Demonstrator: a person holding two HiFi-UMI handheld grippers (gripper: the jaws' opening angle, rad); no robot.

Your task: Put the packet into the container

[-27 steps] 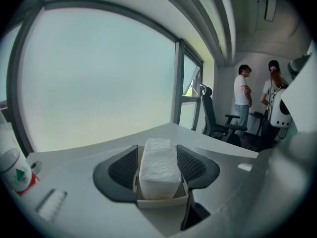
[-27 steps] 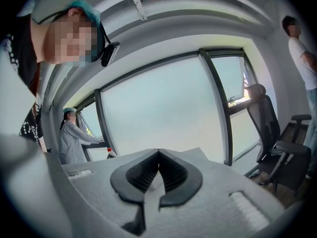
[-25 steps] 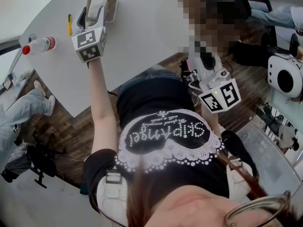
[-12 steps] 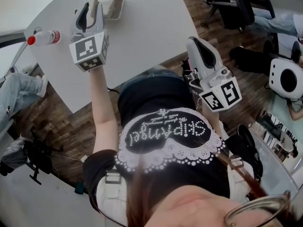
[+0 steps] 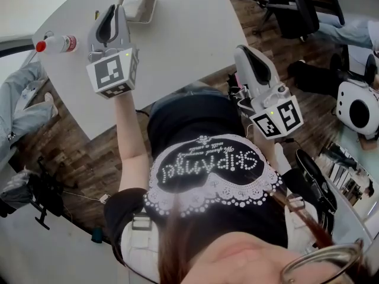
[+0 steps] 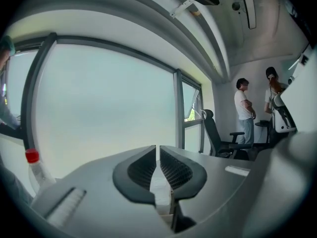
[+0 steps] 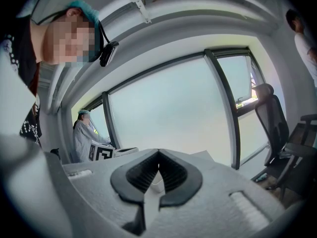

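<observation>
A white packet [image 5: 133,2] lies inside the shallow tan container [image 5: 150,7] at the far edge of the white table [image 5: 177,46]. My left gripper [image 5: 112,9] hovers just left of the container and apart from it. Its jaws have just been closing, and in the left gripper view the left gripper [image 6: 157,150] shows only a thin slit with nothing between the pads. My right gripper [image 5: 244,51] is held off the table's near right edge. In the right gripper view the right gripper [image 7: 158,155] is shut and empty.
A clear bottle with a red cap [image 5: 56,43] lies on the table left of my left gripper, and the bottle [image 6: 33,165] also shows in the left gripper view. Office chairs [image 5: 296,7] stand beyond the table. Two people [image 6: 243,110] stand far off by the window.
My left gripper has lifted away from the container, leaving the packet inside, and its jaws have come together. The right gripper has stayed where it was.
</observation>
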